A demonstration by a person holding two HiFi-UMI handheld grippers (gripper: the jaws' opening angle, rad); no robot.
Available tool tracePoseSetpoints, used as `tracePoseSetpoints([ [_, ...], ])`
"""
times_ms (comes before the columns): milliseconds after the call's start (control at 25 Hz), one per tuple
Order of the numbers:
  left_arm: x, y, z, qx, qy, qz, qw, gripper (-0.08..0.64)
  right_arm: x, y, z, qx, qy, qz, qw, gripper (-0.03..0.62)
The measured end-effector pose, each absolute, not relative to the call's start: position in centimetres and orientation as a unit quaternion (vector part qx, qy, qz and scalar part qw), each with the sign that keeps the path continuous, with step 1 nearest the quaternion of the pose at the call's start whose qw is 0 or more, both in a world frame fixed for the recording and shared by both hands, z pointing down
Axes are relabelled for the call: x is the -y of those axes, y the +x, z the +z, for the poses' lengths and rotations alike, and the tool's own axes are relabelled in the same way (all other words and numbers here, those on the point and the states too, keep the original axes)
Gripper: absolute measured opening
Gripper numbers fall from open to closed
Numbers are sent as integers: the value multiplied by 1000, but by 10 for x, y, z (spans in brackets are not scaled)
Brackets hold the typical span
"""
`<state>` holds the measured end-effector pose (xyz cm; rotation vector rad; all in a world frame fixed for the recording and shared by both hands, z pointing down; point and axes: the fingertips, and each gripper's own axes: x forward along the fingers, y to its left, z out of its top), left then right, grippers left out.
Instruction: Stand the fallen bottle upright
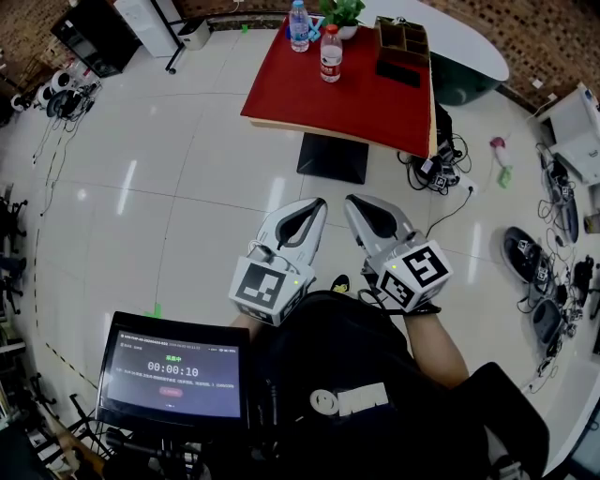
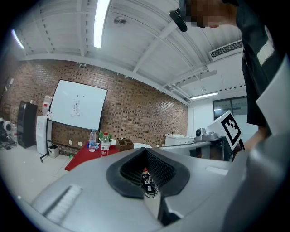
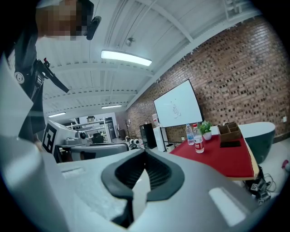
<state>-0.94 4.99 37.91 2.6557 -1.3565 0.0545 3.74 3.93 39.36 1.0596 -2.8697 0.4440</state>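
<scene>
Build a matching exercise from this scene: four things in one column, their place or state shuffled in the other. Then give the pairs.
Things
1. red-label bottle
2. wooden box
3. screen
4. right claw

Places or states
A. shut, nothing in it
B. low at the left of the head view, showing a timer
C. standing upright beside the blue-label bottle
D. on the red table's far edge, right of the potted plant

Pairs: 1-C, 2-D, 3-B, 4-A

Glossy pale floor tiles (image 1: 187, 187), matt red tabletop (image 1: 356, 103), clear plastic bottle (image 1: 330, 53), wooden box (image 1: 401, 37), rough brick wall (image 2: 136, 108)
</scene>
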Motion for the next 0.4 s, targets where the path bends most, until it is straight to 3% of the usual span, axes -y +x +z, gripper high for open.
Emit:
tracePoseSetpoints([
  [400,-47,-10,380,455,887,19,80,6,-36,34,393,931,338,139,25,3],
])
